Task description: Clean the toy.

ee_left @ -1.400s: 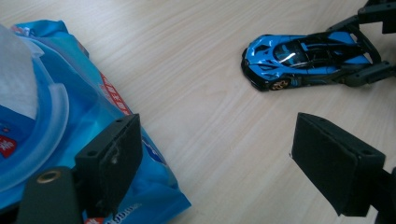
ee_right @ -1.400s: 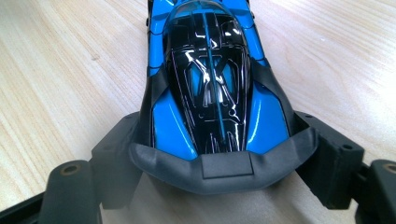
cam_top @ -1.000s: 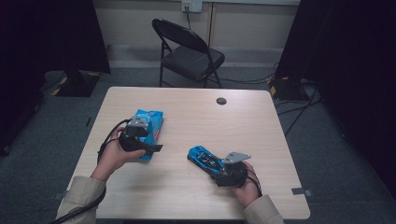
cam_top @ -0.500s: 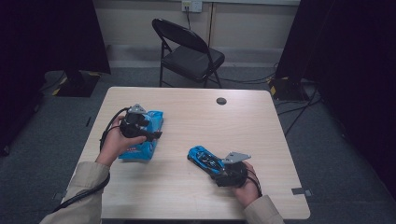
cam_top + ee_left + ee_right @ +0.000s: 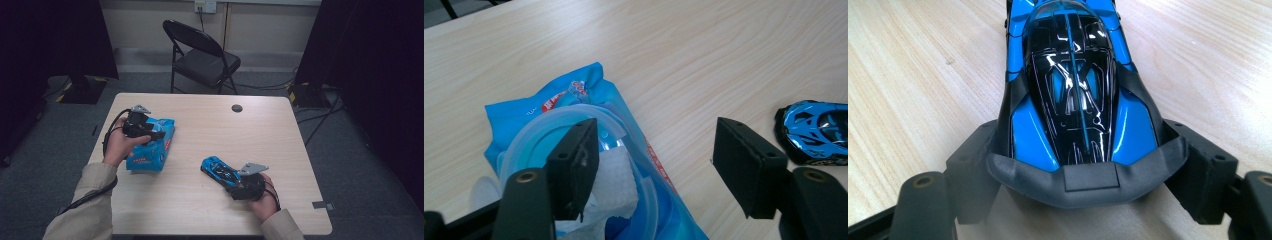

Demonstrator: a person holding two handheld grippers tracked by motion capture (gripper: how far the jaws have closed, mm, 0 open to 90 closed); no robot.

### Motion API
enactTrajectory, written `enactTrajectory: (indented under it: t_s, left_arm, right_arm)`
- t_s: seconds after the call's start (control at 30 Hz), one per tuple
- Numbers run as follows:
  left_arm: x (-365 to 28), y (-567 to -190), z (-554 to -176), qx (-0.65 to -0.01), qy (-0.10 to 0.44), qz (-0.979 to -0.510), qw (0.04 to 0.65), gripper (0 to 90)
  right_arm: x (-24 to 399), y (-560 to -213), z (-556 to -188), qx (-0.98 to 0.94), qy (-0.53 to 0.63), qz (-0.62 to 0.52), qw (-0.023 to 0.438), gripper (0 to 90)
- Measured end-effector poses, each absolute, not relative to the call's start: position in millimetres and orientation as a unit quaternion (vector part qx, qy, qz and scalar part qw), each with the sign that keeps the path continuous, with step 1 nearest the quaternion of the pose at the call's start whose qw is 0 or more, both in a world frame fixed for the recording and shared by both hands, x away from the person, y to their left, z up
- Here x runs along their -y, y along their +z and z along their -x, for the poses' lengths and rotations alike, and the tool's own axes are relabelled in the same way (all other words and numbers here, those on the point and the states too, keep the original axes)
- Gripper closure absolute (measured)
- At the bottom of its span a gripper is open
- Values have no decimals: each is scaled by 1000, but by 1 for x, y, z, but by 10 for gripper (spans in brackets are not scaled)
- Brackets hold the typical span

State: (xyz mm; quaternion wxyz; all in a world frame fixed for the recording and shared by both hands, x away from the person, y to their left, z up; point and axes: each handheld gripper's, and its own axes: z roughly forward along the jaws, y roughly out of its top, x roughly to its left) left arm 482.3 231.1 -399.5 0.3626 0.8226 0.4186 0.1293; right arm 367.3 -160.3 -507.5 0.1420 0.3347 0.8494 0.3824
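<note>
Car (image 5: 220, 171) and wipes pack (image 5: 150, 145) are seen on a pale wooden table (image 5: 210, 125), the pack at its left side, the car nearer the front edge towards the right, the two well apart. The car is a blue and black toy whose long axis is laid diagonally in the high view: its nose is pointed up and to the left, its tail back towards the right gripper (image 5: 239, 181). In the right gripper view the car (image 5: 1073, 85) is seen from behind, running straight away from the camera, and its rear end is clasped between the right gripper (image 5: 1083, 165) jaws, one pad on each flank. The pack is laid with its long axis roughly towards the far edge, slightly tilted. The left gripper (image 5: 152, 135) is held over its far end; its jaws have just been closing, yet a wide gap is seen between them in the left gripper view. There one pad of the left gripper (image 5: 654, 170) is placed over the pack (image 5: 549, 115) at its round lid, where white wipes (image 5: 616, 185) are exposed, and the other over bare table.
</note>
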Motion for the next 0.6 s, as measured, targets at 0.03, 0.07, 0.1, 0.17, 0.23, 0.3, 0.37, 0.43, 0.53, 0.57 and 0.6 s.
enactTrajectory:
  t_s: [0.03,0.07,0.1,0.17,0.23,0.3,0.37,0.43,0.53,0.57,0.6]
  left_arm:
    - [-231,-399,-482,-419,138,-825,353,405]
    - [-232,-399,-482,-415,141,-828,349,428]
    - [-233,-399,-482,-420,137,-826,350,469]
    - [-235,-398,-481,-426,138,-825,345,491]
    - [-238,-399,-481,-428,133,-826,343,532]
    - [-240,-400,-480,-436,140,-819,346,538]
    - [-243,-401,-480,-443,142,-817,341,555]
    - [-246,-401,-479,-452,145,-814,335,622]
    - [-250,-402,-478,-466,137,-811,328,717]
    - [-251,-402,-477,-471,135,-810,322,741]
    - [-252,-403,-477,-472,132,-810,320,772]
  right_arm:
    - [160,-508,-367,-849,382,-335,142,239]
    - [160,-508,-367,-849,383,-335,142,238]
    - [160,-508,-367,-849,382,-335,142,239]
    - [160,-508,-367,-849,383,-335,142,238]
    - [160,-508,-367,-849,382,-335,142,239]
    - [160,-508,-367,-849,383,-335,142,239]
    - [160,-508,-367,-849,383,-335,142,238]
    - [160,-508,-367,-849,382,-335,142,239]
    - [160,-508,-367,-849,382,-335,142,238]
    - [160,-508,-367,-849,382,-335,142,239]
    - [160,-508,-367,-849,382,-335,142,239]
